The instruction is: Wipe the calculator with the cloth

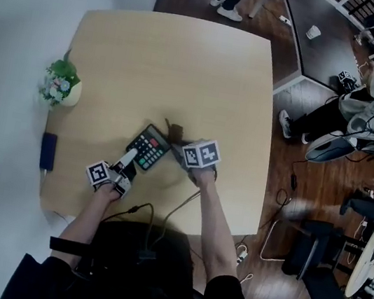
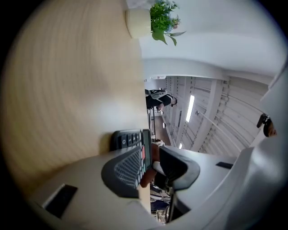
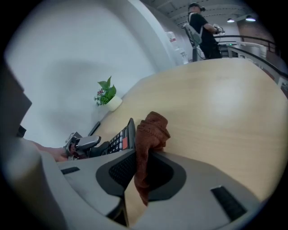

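Note:
A black calculator [image 1: 149, 147] with coloured keys lies on the wooden table [image 1: 186, 67] in front of me. Its near end sits between the jaws of my left gripper [image 1: 128, 162]. In the left gripper view the calculator [image 2: 132, 138] rests against one pad, while the other pad [image 2: 180, 166] stands a little off it, so this gripper [image 2: 150, 158] is open. My right gripper [image 1: 180, 150] is shut on a brown cloth [image 1: 173, 132], which bunches up beyond the pads [image 3: 152, 129] just right of the calculator [image 3: 120, 139].
A small potted plant [image 1: 61, 85] stands at the table's left edge, with a dark blue flat object [image 1: 47, 150] nearer me along that edge. Cables hang over the near edge. People sit and stand on the wooden floor at the right and beyond the table.

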Tool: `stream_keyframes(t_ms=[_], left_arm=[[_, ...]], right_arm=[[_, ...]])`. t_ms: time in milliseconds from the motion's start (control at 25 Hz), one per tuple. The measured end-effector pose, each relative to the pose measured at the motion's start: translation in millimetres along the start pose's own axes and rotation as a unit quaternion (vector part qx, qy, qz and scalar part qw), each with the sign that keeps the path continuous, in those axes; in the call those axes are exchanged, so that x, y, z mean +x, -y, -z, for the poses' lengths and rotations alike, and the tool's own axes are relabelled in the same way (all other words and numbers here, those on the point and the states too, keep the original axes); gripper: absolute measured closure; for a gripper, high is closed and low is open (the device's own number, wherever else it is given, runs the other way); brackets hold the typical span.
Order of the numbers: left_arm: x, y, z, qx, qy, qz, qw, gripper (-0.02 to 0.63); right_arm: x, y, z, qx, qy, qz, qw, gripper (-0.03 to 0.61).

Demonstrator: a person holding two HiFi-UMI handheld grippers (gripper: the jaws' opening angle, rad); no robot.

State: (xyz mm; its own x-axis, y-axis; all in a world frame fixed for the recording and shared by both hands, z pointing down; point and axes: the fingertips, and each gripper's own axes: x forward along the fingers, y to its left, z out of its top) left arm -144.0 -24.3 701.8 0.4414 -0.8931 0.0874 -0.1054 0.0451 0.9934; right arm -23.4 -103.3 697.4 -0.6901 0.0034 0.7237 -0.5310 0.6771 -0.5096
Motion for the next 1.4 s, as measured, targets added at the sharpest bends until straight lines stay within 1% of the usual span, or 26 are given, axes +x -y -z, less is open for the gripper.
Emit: stream_keyframes(t_ms=[80,200,280,360,440,480,560,600,640,680,720,760,840,880,960,1080,1200,1240,1280,1320,1400], left_arm=[[0.0,0.0,-17.9,0.016,0.004,0.004,0.9999,0.488],[-2.3,1.4,-46.0,0.029,0.018,0.003,0.9994,0.479],[-5.7,10.3,-51.6,0.048,0.013,0.002,0.9988,0.476],[-14.6,23.3,-44.4,0.07,-0.007,0.005,0.9975,0.476],[-23.4,39.9,-18.8,0.072,-0.047,0.031,0.9958,0.476],[-25.3,47.9,2.5,0.067,-0.08,0.052,0.9931,0.474],[-24.4,53.7,53.9,0.057,-0.16,0.085,0.9819,0.476],[-22.3,49.8,77.4,0.056,-0.194,0.088,0.9754,0.476],[-19.6,43.0,95.1,0.058,-0.218,0.082,0.9707,0.477],[-16.6,35.0,105.2,0.059,-0.227,0.072,0.9694,0.477],[-13.1,27.9,107.9,0.057,-0.223,0.061,0.9713,0.477],[-9.0,24.2,105.9,0.051,-0.209,0.055,0.975,0.477],[-1.2,26.7,99.7,0.039,-0.184,0.062,0.9802,0.476],[1.1,28.1,99.0,0.038,-0.182,0.065,0.9805,0.491],[2.1,24.8,98.4,0.037,-0.182,0.062,0.9805,0.492],[1.6,21.6,94.9,0.029,-0.174,0.062,0.9824,0.505],[2.3,23.7,94.4,0.031,-0.174,0.068,0.9819,0.506],[2.2,23.3,94.0,0.031,-0.175,0.068,0.9818,0.506],[1.9,22.6,93.6,0.03,-0.175,0.067,0.9818,0.506],[1.5,22.4,93.2,0.028,-0.174,0.066,0.9821,0.506],[0.8,23.4,92.8,0.023,-0.169,0.068,0.983,0.506]], right_arm=[[-6.9,-7.6,17.8,0.03,0.006,0.001,1.0,0.512],[-8.1,-34.3,53.9,0.058,-0.005,-0.018,0.998,0.512],[-4.8,-48.4,77.7,0.067,-0.013,-0.021,0.997,0.514],[-6.5,-49.9,84.9,0.076,0.0,-0.01,0.997,0.514],[-15.0,-39.2,68.9,0.059,0.029,0.018,0.998,0.512],[-19.4,-32.4,53.9,0.038,0.044,0.032,0.998,0.511],[-23.3,-21.1,16.3,-0.009,0.068,0.047,0.997,0.512],[-22.2,-16.9,-2.7,-0.031,0.075,0.049,0.996,0.512],[-18.7,-14.2,-19.4,-0.05,0.075,0.048,0.995,0.511],[-12.6,-13.5,-32.1,-0.065,0.068,0.043,0.995,0.511],[-4.4,-15.5,-39.5,-0.077,0.055,0.031,0.995,0.511],[4.5,-19.8,-41.3,-0.087,0.036,0.015,0.995,0.511],[15.5,-29.8,-33.8,-0.102,0.0,-0.011,0.995,0.511],[15.1,-33.0,-28.3,-0.106,-0.009,-0.016,0.994,0.511],[7.4,-37.9,-13.8,-0.101,-0.016,-0.02,0.995,0.511],[-4.4,-51.8,28.1,-0.087,-0.039,-0.035,0.995,0.511],[-17.5,-70.5,83.3,-0.085,-0.091,-0.066,0.99,0.511],[-21.5,-70.2,91.4,-0.085,-0.097,-0.066,0.989,0.512],[-25.2,-65.0,89.0,-0.085,-0.091,-0.054,0.991,0.512],[-28.4,-56.4,76.2,-0.087,-0.073,-0.035,0.993,0.512],[-32.0,-37.3,30.5,-0.099,-0.019,0.011,0.995,0.512]])
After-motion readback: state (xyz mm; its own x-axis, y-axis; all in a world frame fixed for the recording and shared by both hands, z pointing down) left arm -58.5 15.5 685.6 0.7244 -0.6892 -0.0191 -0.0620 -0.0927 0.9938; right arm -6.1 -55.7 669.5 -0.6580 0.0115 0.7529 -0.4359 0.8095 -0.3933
